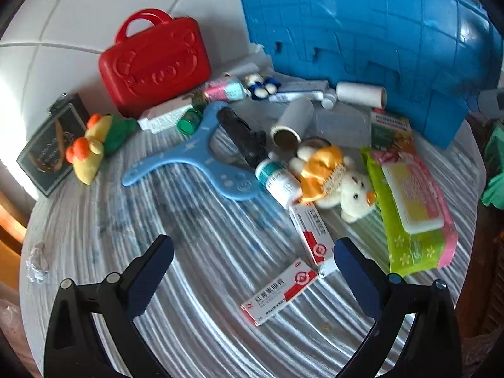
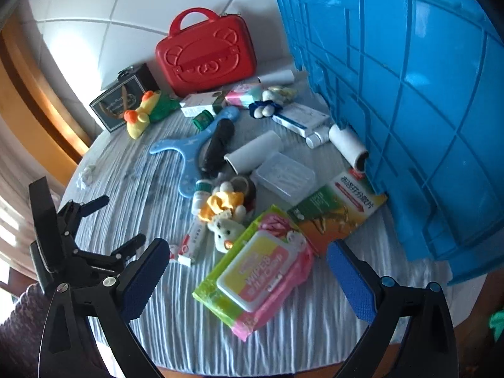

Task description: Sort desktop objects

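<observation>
Both my grippers, left gripper and right gripper, spread wide, empty; sorting unstarted, next I pinch the wipes pack near the table's front edge.

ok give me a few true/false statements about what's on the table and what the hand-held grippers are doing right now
1. The red case stands at the far side of the table, behind the clutter. True.
2. The right hand-held gripper is clamped on the wipes pack. False: its jaws stand wide open with nothing gripped.
3. The blue crate lies on its side, ribbed underside showing. True.
4. The left hand-held gripper holds a red-and-white medicine box. False: it is open and the box lies flat on the cloth.
5. The small plush bear is inside the crate. False: it lies on the table beside the wipes pack.
</observation>
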A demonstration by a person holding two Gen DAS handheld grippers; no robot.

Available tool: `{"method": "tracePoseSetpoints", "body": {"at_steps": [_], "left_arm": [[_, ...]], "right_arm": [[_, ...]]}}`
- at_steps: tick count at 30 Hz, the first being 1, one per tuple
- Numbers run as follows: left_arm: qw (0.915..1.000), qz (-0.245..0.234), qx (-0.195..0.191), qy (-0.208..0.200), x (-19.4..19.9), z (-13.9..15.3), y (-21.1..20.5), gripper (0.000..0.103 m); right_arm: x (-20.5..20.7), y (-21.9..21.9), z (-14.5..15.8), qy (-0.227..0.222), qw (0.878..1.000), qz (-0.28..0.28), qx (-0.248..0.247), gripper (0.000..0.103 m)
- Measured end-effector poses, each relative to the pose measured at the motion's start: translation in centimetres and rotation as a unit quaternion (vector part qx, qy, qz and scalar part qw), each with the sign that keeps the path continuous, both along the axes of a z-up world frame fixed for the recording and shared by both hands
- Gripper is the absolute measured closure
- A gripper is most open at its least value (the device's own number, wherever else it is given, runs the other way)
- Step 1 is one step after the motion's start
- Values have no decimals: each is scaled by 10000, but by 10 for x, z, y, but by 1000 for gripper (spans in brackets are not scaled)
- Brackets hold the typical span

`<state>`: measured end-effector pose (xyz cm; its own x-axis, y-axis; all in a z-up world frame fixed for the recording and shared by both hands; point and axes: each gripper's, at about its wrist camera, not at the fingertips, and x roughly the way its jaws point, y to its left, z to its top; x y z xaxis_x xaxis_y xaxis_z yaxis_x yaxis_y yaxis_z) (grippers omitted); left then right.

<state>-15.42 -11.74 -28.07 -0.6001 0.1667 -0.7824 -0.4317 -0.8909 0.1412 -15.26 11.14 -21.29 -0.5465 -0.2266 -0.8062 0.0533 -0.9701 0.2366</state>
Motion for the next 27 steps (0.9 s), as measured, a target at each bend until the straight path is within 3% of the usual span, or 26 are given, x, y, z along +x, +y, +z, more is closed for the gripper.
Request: {"method": "tracePoseSetpoints", "body": {"at_steps": [6,10,14,17,21,22,24,27], "left_arm": [[9935,-913,-571,-355,1,-43,2,6],[9865,-1377,-389,-797,-6,-63,-6,24],[9789,-1768,-46,-1023,-17,-68,-13,27],[9704,-2128,89,-1143,-22,-67,-15,36],[9607,-2515,141,-1162,-17,-63,-8,73],[9596,-2570,129,-1141,-14,-63,-7,77],[9590,-2585,185,-1146,-13,-62,-8,77],[9607,-2524,248,-1128,-13,-62,-9,77]], "right_arm": [[9,7,-25,-207,9997,100,-73,1],[15,6,-47,-574,9982,-79,-153,3],[19,4,-51,-645,9967,-473,-116,3],[16,2,-61,-793,9910,-980,-439,3],[10,-6,-78,-1000,9806,-1610,-501,3],[7,-8,-85,-1073,9759,-1824,-537,3],[-1,-12,-94,-1132,9706,-2025,-641,2],[-21,-28,-117,-1457,9672,-2066,-255,2]]}}
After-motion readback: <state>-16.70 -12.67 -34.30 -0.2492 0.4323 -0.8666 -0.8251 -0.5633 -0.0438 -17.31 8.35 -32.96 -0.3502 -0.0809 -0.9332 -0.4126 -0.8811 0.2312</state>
